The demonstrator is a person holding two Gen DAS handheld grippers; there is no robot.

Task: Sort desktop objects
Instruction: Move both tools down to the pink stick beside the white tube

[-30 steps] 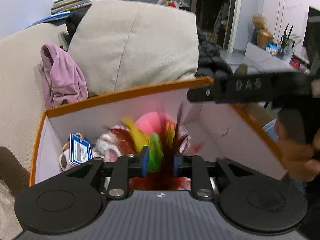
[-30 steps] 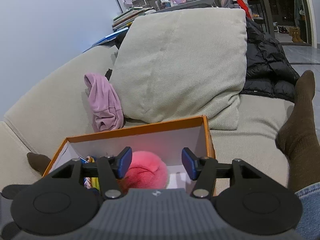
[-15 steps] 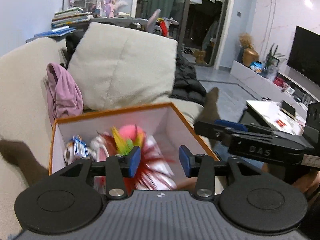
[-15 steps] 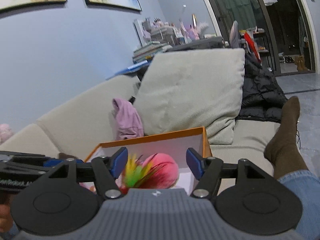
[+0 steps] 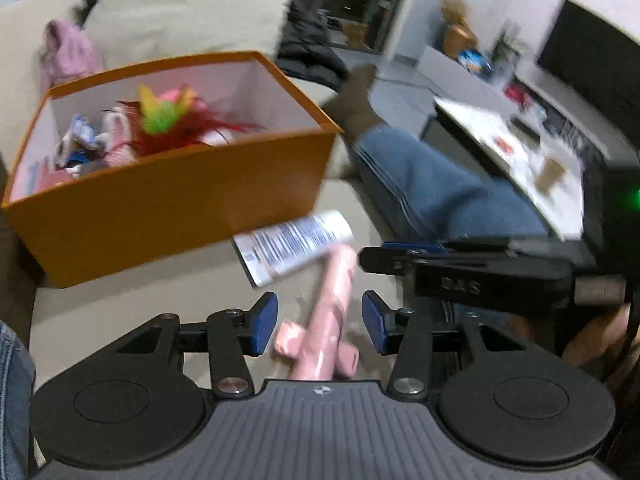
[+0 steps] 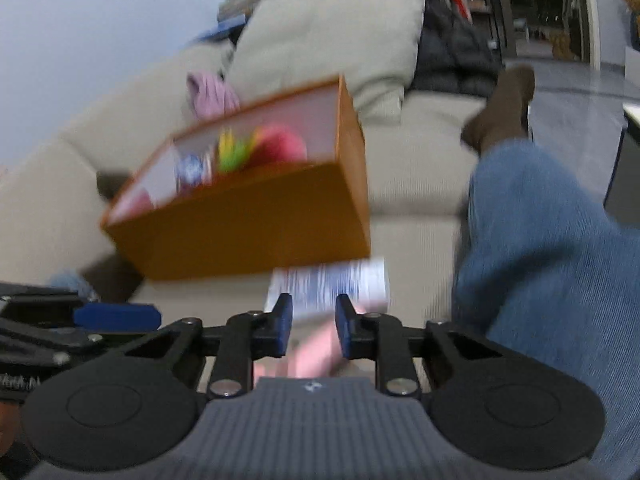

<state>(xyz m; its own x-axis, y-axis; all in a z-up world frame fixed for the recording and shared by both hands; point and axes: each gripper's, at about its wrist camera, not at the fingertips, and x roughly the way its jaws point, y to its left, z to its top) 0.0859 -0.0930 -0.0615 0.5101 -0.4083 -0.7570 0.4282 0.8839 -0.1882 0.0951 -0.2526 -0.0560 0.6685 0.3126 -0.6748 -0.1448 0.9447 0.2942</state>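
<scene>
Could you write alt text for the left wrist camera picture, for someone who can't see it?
Open tongs hover over a pink toy and a white tube lying on a beige sofa. Beside them stands an orange box filled with colourful toys.

Matt orange box, glossy pink toy

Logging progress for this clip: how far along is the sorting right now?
Partly done. The orange box already holds a feather toy and other small items. Nothing is in hand: the left gripper is open around a pink toy on the sofa without touching it, and the right gripper is open too. Left outside the box: that pink toy and a white tube beside it.
</scene>
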